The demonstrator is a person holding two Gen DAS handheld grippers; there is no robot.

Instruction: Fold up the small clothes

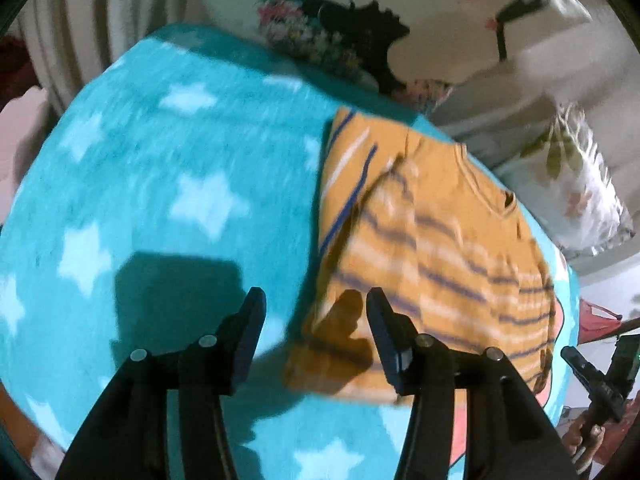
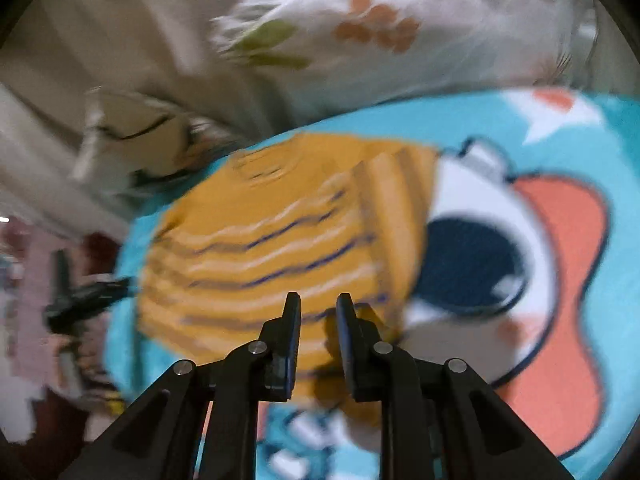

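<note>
Both grippers' fingers [image 1: 256,320] gape over folded, striped orange shirt [image 1: 432,248].

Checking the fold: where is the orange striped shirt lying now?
The orange striped shirt lies on the turquoise star-patterned blanket, right of centre in the left wrist view, below the floral pillow.

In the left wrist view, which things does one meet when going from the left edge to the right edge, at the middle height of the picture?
Teal star blanket → orange striped shirt → floral pillow.
</note>
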